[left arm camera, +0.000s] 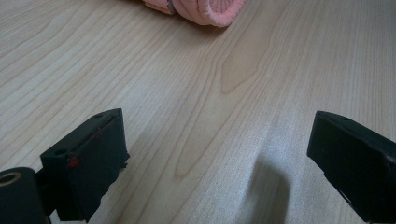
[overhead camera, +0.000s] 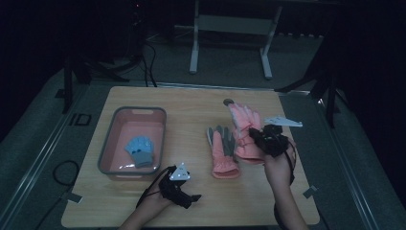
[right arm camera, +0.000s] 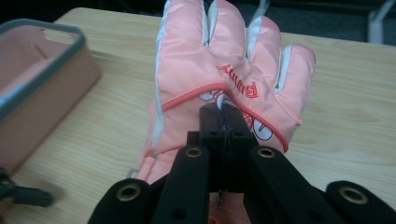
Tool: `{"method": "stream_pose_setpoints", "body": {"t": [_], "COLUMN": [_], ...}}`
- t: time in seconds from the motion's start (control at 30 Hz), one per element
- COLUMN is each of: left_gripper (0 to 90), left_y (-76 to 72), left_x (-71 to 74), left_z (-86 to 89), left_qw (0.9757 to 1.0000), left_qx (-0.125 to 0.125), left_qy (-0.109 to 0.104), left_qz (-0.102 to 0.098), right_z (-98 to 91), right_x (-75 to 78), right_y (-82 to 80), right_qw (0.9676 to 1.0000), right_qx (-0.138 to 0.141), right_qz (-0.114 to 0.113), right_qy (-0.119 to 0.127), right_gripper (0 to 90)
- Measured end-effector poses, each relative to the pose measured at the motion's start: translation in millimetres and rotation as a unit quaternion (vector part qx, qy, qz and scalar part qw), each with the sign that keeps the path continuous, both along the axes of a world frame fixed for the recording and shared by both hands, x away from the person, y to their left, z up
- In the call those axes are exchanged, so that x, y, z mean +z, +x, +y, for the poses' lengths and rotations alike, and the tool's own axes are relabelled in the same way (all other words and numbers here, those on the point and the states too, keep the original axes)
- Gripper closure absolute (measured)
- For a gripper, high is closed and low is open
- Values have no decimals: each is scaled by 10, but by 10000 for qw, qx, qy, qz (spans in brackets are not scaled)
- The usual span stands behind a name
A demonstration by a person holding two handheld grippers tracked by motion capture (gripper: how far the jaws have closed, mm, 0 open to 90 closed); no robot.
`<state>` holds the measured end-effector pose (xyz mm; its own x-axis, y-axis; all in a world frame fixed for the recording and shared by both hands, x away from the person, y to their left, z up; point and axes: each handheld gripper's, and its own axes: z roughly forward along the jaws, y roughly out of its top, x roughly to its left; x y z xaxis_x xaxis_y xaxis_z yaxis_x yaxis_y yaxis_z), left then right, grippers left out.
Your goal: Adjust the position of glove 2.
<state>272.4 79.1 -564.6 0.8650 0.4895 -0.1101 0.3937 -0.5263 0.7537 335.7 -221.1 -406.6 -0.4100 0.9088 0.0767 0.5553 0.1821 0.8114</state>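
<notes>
The wooden table (overhead camera: 191,100) runs from left of centre to right of centre in the high view, with bare wood along its lower edge and upper middle. A pink basin (overhead camera: 115,125) sits at centre left, a small blue glove (overhead camera: 139,151) lying inside it. Near the lower middle, the left gripper (overhead camera: 184,194) rests low over bare wood; in the left gripper view its jaws stand wide apart with nothing between them, and open tabletop stretches ahead. Right of centre, the right gripper (overhead camera: 256,136) is clamped on a pink glove (overhead camera: 245,129), lifted clear of the table, fingers pointing toward the top of the frame. A second pink glove (overhead camera: 223,153) lies flat just left of it.
</notes>
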Motion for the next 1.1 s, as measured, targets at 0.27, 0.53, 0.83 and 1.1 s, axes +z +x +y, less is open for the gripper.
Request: {"method": "stream_pose_setpoints", "body": {"t": [0.27, 0.53, 0.83, 1.1], "left_gripper": [50, 50, 50, 50], "left_y": [-12, -16, -20, -24], "left_x": [0, -1, -3, -5], "left_z": [-9, -10, -14, -17], "left_qw": [10000, 10000, 10000, 9999], "left_qx": [-32, -44, -37, -46], "left_qy": [28, 30, 56, 74], "left_qz": [-29, -46, -48, -52], "right_z": [367, 553, 664, 584], "right_x": [-191, -522, -867, -858], "right_y": [16, 70, 120, 123], "right_qw": [9998, 9985, 9968, 9976], "right_qx": [-43, -244, -313, -134], "right_qz": [170, 476, 711, 679], "right_qy": [71, -87, -196, 16], "right_gripper": [892, 892, 804, 598]}}
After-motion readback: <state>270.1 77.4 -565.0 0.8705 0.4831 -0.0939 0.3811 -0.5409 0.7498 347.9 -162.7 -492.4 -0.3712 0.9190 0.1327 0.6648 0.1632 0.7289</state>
